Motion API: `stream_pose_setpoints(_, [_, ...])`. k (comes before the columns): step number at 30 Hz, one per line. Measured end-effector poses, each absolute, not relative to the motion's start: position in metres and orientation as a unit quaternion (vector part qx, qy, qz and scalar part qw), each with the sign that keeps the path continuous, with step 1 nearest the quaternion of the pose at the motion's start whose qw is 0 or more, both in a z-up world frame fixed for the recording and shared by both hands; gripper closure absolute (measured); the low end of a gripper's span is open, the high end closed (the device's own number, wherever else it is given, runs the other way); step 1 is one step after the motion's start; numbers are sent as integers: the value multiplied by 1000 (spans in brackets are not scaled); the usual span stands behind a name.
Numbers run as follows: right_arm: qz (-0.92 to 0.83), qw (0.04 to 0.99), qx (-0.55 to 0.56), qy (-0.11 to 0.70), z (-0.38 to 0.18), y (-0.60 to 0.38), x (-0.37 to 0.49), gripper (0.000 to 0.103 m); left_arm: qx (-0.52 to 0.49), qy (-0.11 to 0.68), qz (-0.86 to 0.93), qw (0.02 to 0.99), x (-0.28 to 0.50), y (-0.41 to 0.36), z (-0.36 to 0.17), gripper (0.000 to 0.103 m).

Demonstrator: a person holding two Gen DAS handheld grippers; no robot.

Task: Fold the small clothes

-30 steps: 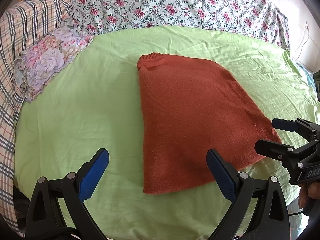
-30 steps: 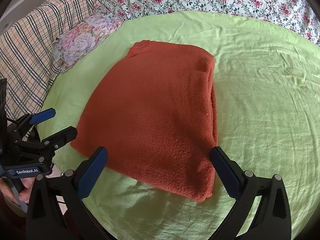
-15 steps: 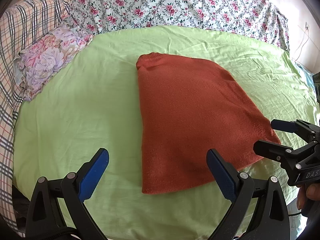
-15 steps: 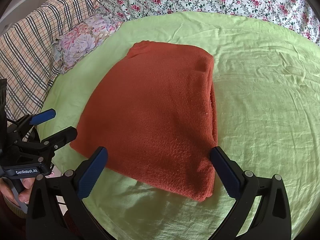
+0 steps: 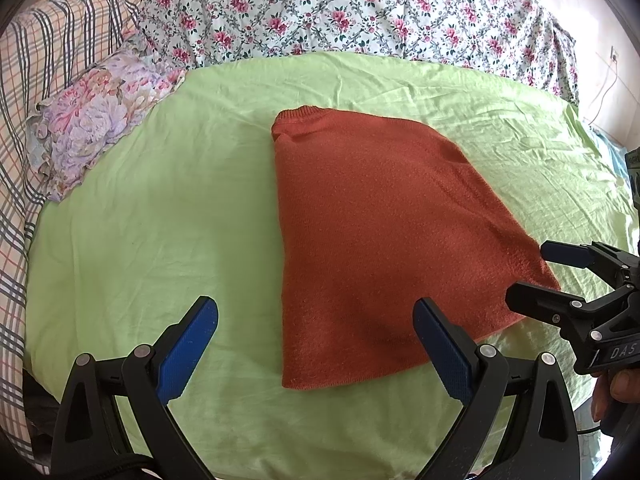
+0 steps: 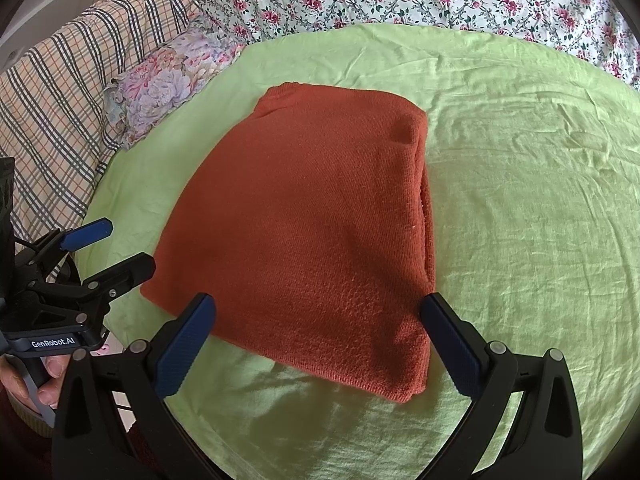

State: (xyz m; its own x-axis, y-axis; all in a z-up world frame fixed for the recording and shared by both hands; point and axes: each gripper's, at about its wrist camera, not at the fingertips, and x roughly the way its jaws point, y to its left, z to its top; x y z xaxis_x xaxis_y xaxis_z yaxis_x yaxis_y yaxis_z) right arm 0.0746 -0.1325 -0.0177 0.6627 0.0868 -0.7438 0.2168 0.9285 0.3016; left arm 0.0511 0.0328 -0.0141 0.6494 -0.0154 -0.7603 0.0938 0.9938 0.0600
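A rust-orange knit garment (image 5: 380, 232) lies folded and flat on the green sheet (image 5: 160, 220); it also shows in the right wrist view (image 6: 312, 224), with its folded layers stacked along the right edge. My left gripper (image 5: 316, 344) is open and empty above the garment's near left corner; it also shows at the left of the right wrist view (image 6: 116, 250). My right gripper (image 6: 318, 344) is open and empty above the garment's near edge; it also shows at the right of the left wrist view (image 5: 540, 276).
A floral pillow (image 5: 96, 120) lies at the sheet's left edge. A plaid blanket (image 6: 60, 92) is further left. A flowered quilt (image 5: 340, 8) is bunched along the far side. The sheet's near edge drops off the bed.
Both grippers have drifted very slightly; the garment has not moved and both stay open.
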Motion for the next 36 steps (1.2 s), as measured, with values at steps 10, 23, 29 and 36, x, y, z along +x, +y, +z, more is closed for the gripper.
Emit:
stream_pose_setpoints(10, [-37,893,186,409,-17,-131,74,1,46,417,-32,907,51,29,-13,5])
stream_pose_setpoints(23, [-36,893,186,409,-17,-131,74,1,45,418,-33,907,53,28,-12,5])
stream_pose_setpoints(29, [-36,893,186,408,-15,-130,74,1,45,417,-34,907,54,27,-12,5])
stream_pose_setpoints(36, [-40,893,187,408,-13,-131,74,1,43,418,-35,907,58,29,-12,5])
